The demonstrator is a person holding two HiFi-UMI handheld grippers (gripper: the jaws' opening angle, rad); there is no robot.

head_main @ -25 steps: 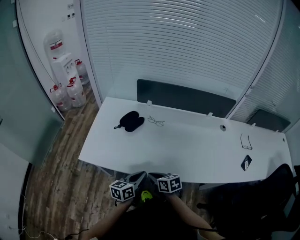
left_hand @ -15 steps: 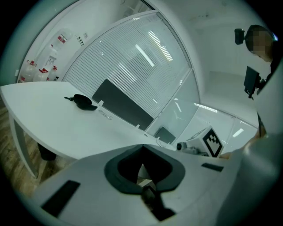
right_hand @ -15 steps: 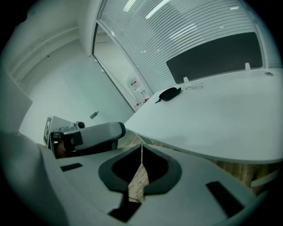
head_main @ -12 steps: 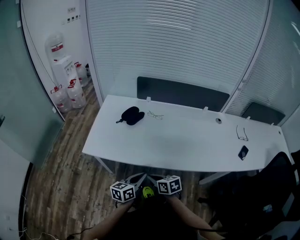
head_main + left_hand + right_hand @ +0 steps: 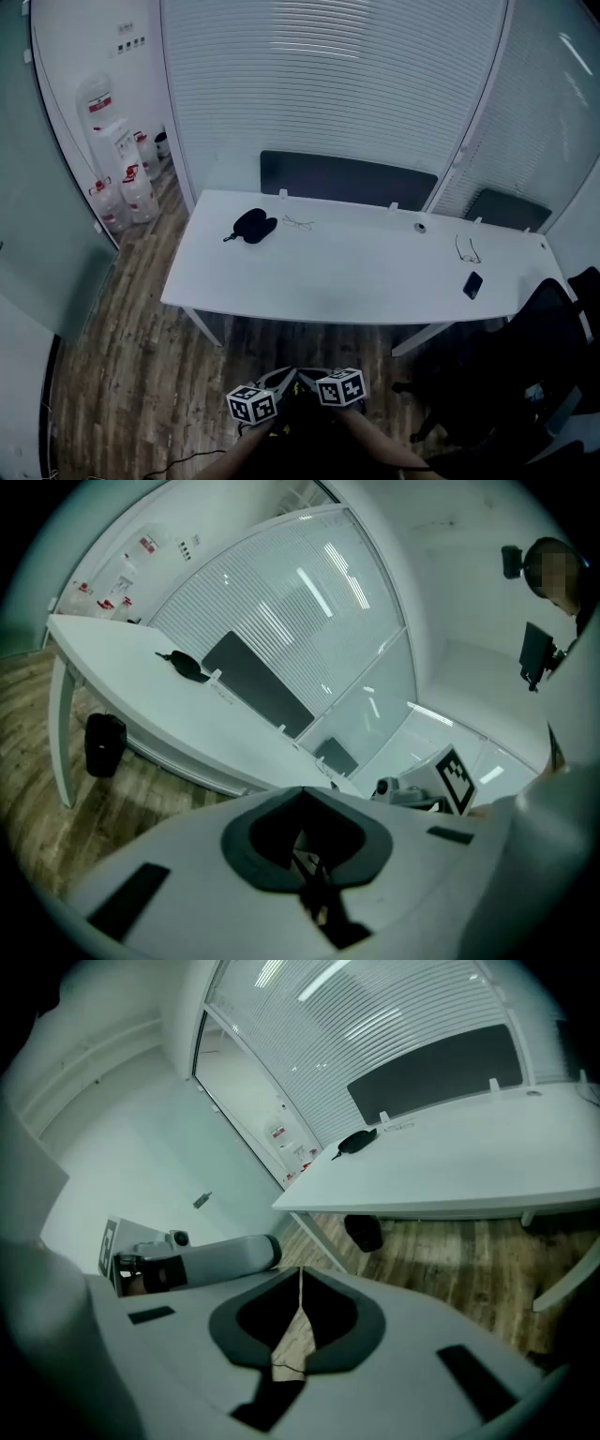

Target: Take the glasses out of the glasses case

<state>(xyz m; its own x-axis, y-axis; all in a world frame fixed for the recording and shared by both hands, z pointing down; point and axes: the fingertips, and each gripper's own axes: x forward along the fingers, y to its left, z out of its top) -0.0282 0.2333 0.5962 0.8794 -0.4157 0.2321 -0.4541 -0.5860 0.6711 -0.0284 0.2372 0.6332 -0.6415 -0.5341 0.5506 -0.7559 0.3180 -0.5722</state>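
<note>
Low in the head view, the left hand-held gripper [image 5: 274, 380] and the right hand-held gripper [image 5: 314, 378] sit side by side over the wooden floor [image 5: 122, 319], well apart from the white worktop [image 5: 356, 272]. The black glasses case [image 5: 254, 225] lies on the worktop's upper-left part, with the glasses [image 5: 298, 223] just beside it to the right.

Seen in the left gripper view, that gripper's jaws are pressed together on nothing, and the case shows small at upper left.

Seen in the right gripper view, the jaws likewise meet, empty. Case and glasses lie upper centre on the worktop.
</note>
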